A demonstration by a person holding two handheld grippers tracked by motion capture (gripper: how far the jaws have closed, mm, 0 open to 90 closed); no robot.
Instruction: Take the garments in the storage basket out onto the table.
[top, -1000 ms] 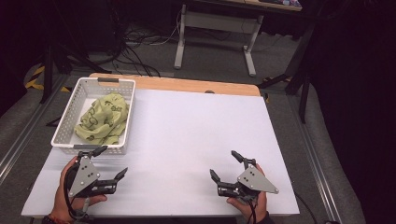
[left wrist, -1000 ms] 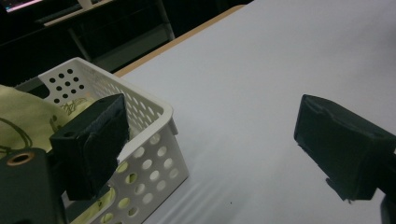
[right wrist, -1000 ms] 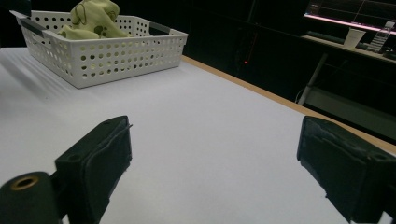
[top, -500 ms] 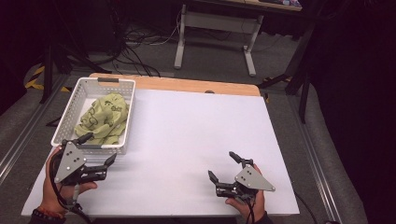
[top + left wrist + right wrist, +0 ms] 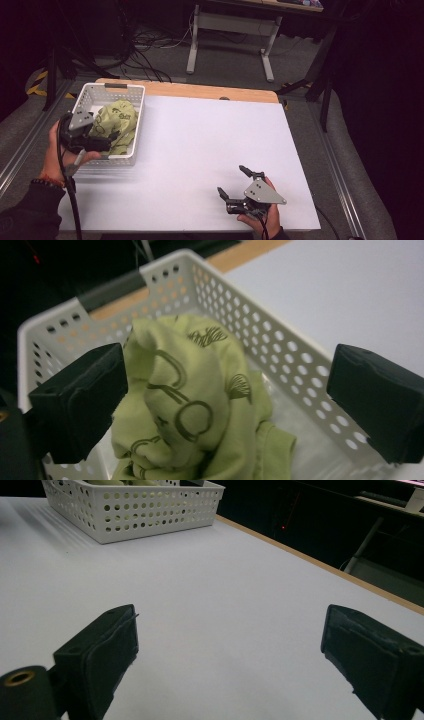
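A white perforated basket point(image 5: 131, 99) stands at the table's far left and holds a crumpled light green cloth point(image 5: 119, 119) with dark printed letters. My left gripper point(image 5: 106, 141) hovers over the basket's near end, open, its jaws spread either side of the green cloth point(image 5: 192, 405) without touching it. The basket's holed wall point(image 5: 280, 355) runs between the jaws in the left gripper view. My right gripper point(image 5: 235, 182) rests low over the table's near right part, open and holding nothing. In the right gripper view the basket point(image 5: 135, 507) stands far off at the upper left.
The white table top point(image 5: 210, 135) has a wooden strip point(image 5: 200, 91) along its far edge. Beyond it a desk frame point(image 5: 230, 30) and cables lie on the dark floor. A metal rail point(image 5: 20, 150) runs along the table's left side.
My left gripper has moved up from the table's near left edge to over the basket's near end. The right gripper has barely shifted.
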